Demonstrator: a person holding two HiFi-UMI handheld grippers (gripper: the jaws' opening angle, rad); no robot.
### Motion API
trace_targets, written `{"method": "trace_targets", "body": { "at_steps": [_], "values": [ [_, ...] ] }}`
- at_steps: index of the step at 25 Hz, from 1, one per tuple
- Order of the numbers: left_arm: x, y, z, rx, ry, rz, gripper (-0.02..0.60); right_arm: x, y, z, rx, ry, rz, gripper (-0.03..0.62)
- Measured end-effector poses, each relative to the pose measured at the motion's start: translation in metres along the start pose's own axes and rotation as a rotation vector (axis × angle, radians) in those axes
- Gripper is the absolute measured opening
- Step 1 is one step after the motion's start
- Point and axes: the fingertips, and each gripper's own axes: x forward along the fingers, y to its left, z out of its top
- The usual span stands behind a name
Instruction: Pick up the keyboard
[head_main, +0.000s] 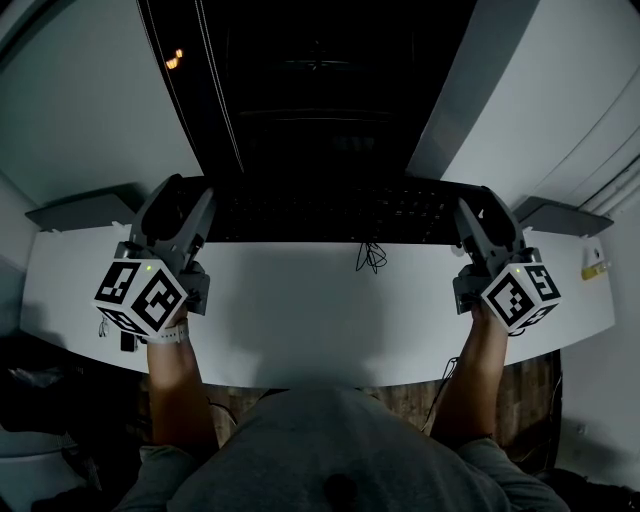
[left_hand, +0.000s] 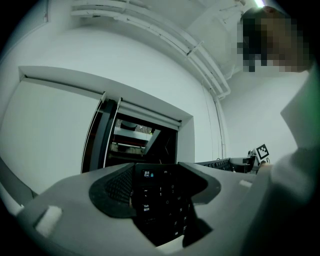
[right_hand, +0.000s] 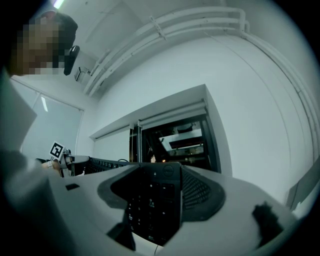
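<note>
Fingers (left_hand: 112, 195) of the left gripper (head_main: 190, 192) are closed on the keyboard (head_main: 330, 212) — in the left gripper view the Esc and Tab end sits squeezed right between them. Over on the other side, the right gripper (head_main: 478, 206) has its fingers (right_hand: 202, 192) clamped on the opposite end, a dark block of keys filling the gap.

From the head view the keyboard runs straight across from one gripper to the other, black and level, along the far edge of the white tabletop (head_main: 300, 320), with a dark opening (head_main: 320, 90) in the wall behind it. A thin cable (head_main: 370, 257) curls against the tabletop just in front of the keyboard's middle. Is the keyboard resting on the tabletop or clear of it? Can't tell from these angles. Both forearms reach in from the near edge, with the left marker cube (head_main: 140, 295) and right marker cube (head_main: 520, 292) turned up toward the head camera.
</note>
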Motion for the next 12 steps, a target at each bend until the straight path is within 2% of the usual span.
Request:
{"method": "trace_targets", "body": {
  "at_steps": [12],
  "values": [
    [0.0021, 0.0009, -0.0023, -0.001, -0.005, -0.004, 0.258, 0.0000, -0.0008, -0.0011, -0.003, -0.006, -0.004, 0.255]
  ]
}}
